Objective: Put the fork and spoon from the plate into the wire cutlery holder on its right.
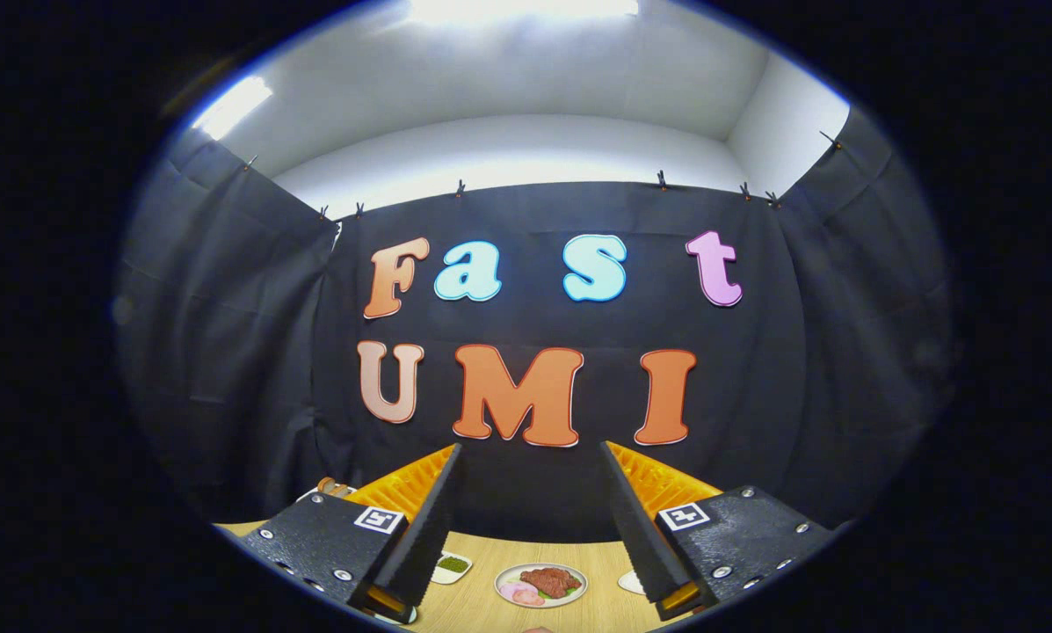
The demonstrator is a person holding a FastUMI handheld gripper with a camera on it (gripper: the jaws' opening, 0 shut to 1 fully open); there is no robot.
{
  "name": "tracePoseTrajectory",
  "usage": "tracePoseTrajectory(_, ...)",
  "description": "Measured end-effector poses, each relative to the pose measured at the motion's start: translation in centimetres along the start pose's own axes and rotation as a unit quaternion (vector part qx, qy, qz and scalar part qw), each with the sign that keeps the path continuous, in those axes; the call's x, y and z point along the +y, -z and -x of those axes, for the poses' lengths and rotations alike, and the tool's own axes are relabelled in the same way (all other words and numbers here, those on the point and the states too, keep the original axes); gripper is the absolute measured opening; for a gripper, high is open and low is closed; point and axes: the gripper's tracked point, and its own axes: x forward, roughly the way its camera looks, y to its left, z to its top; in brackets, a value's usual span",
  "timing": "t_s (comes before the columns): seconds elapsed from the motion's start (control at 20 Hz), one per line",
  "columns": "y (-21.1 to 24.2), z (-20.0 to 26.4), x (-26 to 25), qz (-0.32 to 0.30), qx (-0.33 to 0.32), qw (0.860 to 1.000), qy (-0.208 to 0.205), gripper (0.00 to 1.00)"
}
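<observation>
White plate (540, 585) with meat on it is sitting on the wooden table (477, 607), low between the fingers of the hand-held gripper (530, 527), which is spreading wide and holding nothing. Fork, spoon and wire holder are not discernible near the plate, so the task is probably just beginning.

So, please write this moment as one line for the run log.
gripper: open, holding nothing, raised, aimed at booth wall | plate with food: on wooden table, below between fingers | fork, spoon, holder: not identified
</observation>
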Motion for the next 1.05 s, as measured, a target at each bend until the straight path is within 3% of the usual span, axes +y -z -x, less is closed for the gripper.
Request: tracePoseTrajectory(1.05, 0.2, -0.8, 0.3, -0.014, 0.013, 1.0, -0.022, 0.91)
